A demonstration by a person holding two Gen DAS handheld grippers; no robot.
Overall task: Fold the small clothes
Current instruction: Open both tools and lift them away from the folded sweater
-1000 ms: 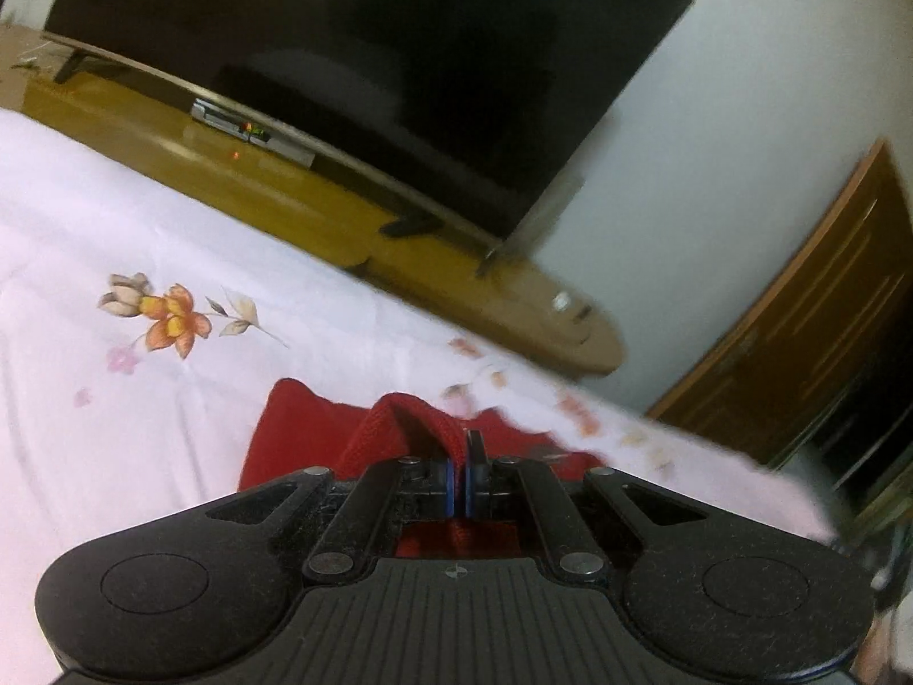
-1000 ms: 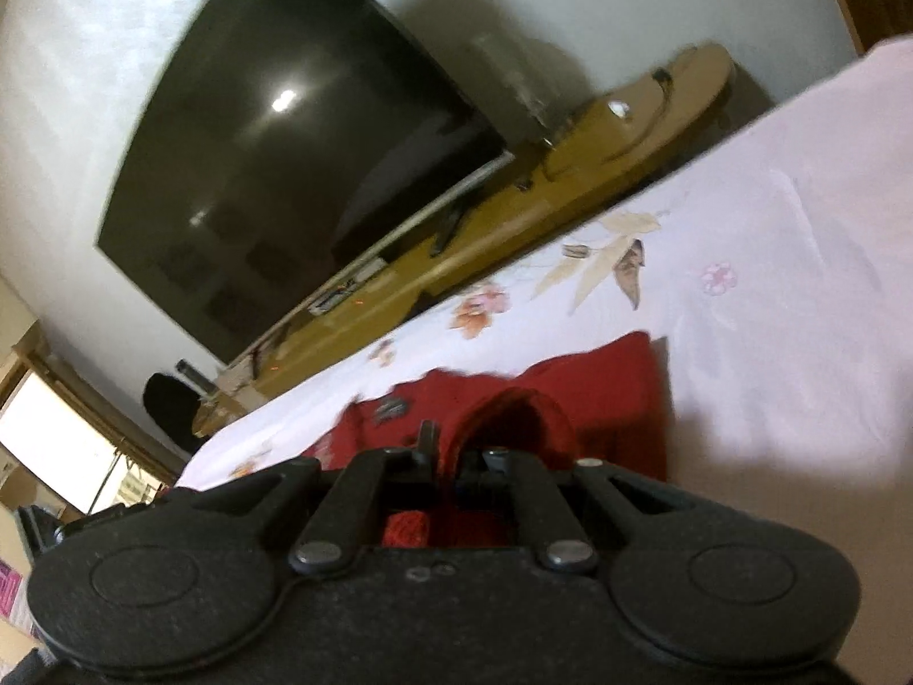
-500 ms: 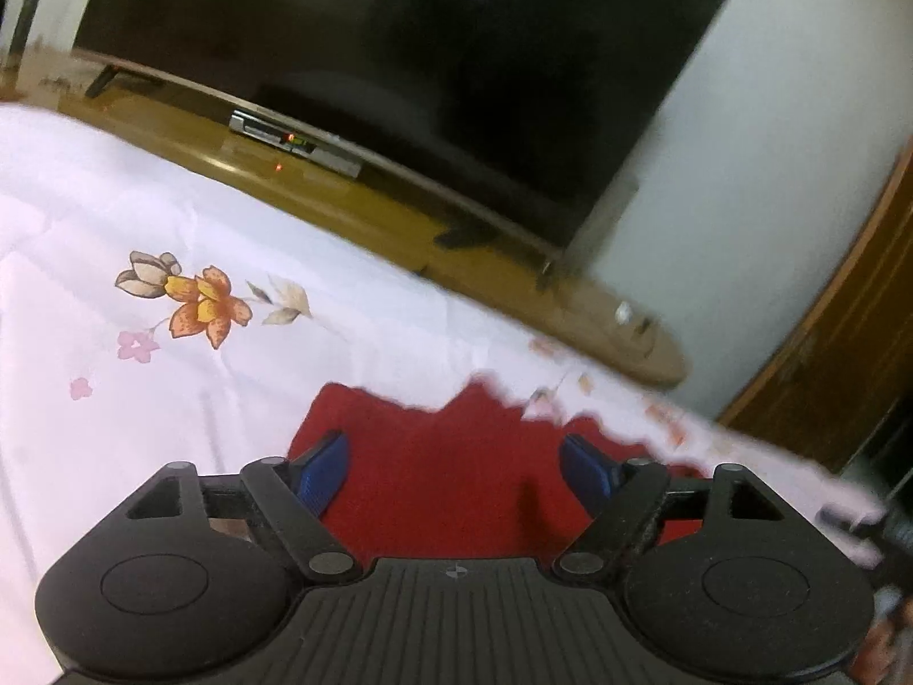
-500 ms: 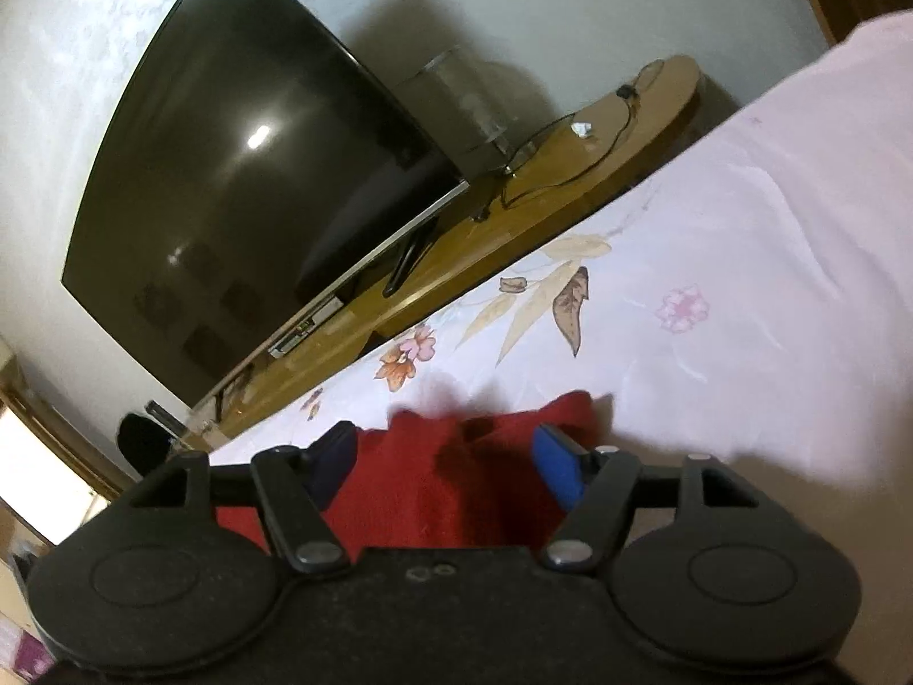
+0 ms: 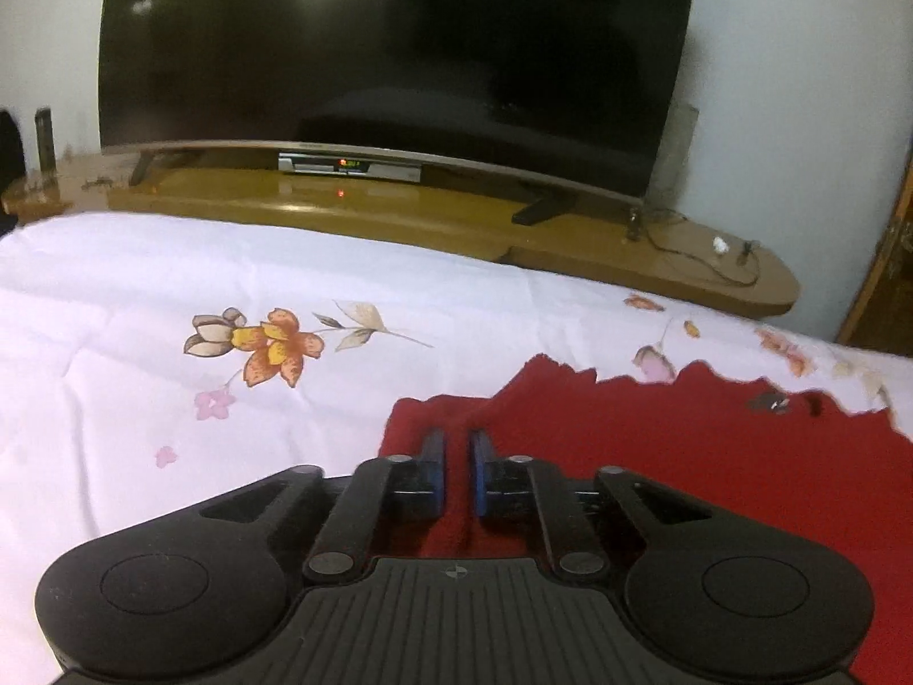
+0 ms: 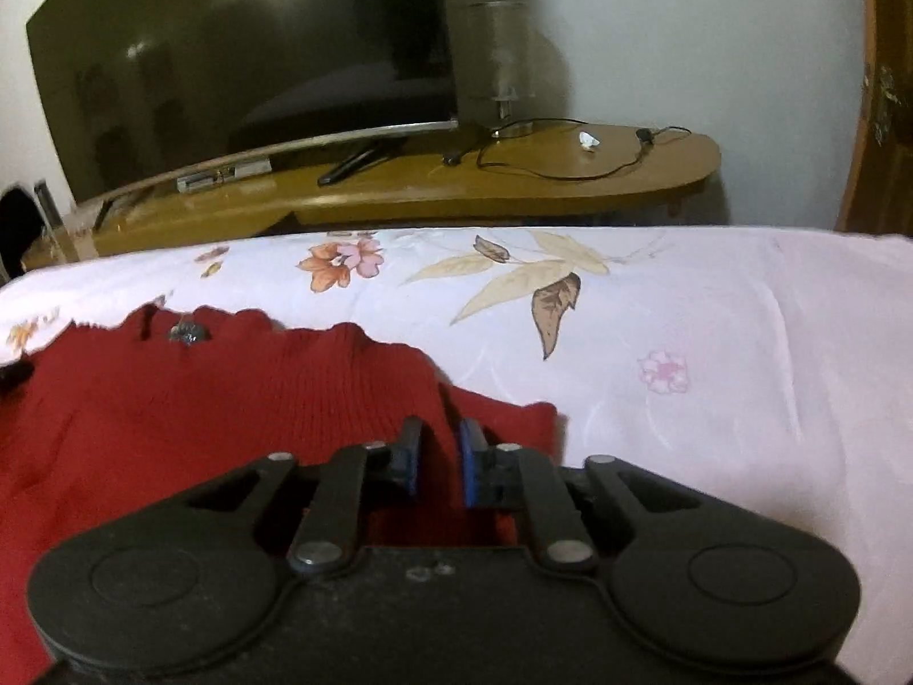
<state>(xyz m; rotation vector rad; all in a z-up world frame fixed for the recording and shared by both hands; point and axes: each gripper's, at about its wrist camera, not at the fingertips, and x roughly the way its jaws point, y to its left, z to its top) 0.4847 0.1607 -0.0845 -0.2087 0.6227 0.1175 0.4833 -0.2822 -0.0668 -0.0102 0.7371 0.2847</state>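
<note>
A small red knitted garment (image 5: 685, 456) lies flat on a white floral bedsheet (image 5: 171, 399). In the left wrist view my left gripper (image 5: 456, 445) hovers over the garment's left edge, its blue pads a narrow gap apart with nothing between them. In the right wrist view the same garment (image 6: 228, 399) lies at the left, with a small dark button near its far edge. My right gripper (image 6: 436, 439) is over the garment's right edge, its blue pads also a narrow gap apart and holding nothing.
Beyond the bed's far edge stands a low wooden TV bench (image 5: 399, 217) with a large dark TV (image 5: 399, 45), a set-top box (image 5: 348, 164) and loose cables (image 6: 570, 165). A wooden door (image 6: 879, 85) is at the right.
One second ago both grippers were shut on raised folds of the red garment. They let go and opened wide, the garment dropped flat, and now both jaws have narrowed to a small gap.
</note>
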